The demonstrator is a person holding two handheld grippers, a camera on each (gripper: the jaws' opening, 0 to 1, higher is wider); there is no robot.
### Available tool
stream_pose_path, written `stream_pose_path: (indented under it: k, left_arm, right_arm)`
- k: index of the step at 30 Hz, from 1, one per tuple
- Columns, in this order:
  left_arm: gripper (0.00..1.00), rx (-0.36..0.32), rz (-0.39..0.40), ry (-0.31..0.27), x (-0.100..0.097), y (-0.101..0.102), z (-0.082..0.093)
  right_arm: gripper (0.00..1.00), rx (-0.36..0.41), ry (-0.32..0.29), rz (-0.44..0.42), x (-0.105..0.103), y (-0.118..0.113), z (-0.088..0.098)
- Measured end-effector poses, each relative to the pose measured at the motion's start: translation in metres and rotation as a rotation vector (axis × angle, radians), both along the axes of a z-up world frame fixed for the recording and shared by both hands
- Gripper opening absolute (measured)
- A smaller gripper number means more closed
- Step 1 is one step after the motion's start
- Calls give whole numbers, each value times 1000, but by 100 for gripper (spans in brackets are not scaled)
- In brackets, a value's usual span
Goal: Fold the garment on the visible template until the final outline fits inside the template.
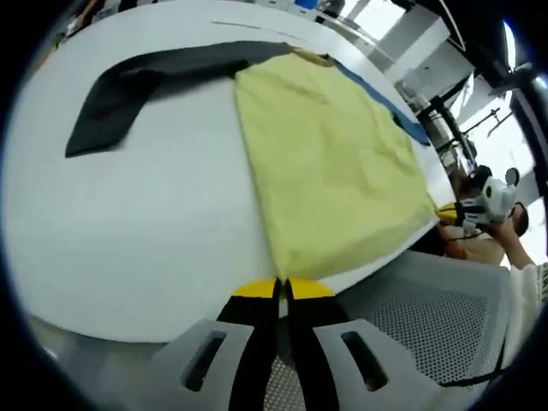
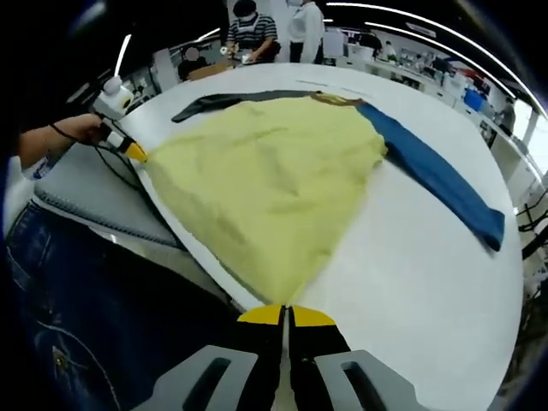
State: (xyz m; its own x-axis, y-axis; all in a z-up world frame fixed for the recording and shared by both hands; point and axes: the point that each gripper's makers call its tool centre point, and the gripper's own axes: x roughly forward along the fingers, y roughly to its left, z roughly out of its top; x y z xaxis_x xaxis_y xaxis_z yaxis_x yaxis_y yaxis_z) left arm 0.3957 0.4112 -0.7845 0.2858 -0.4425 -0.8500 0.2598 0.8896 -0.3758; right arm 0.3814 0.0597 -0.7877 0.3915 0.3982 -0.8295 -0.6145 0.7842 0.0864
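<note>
One garment [image 1: 330,163] lies spread on the one white table [image 1: 154,231]: a yellow body with two dark sleeves, one grey [image 1: 128,86] and one blue [image 2: 441,180]. In the left gripper view, the left gripper [image 1: 282,287] has its jaws pressed together on the yellow hem right at its tips, at the table edge. In the right gripper view, the right gripper [image 2: 285,312] is likewise closed on the hem corner directly ahead. Two people [image 2: 274,30] stand far beyond the table.
</note>
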Motion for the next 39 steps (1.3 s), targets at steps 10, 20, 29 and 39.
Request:
stream_pose_path:
  k: [10, 20, 29, 39]
  left_arm:
    - [1, 38, 2, -3, 0, 3, -3]
    - [19, 109, -95, -138, 13, 7, 6]
    - [45, 121, -135, -289, 29, 2, 18]
    - [71, 54, -195, -429, 44, -14, 32]
  right_arm:
    - [0, -11, 8, -8, -1, -3, 1]
    - [0, 59, 27, -37, 5, -2, 9]
    - [40, 177, -79, -98, 36, -6, 39]
    - [65, 240, -192, -185, 77, -30, 67]
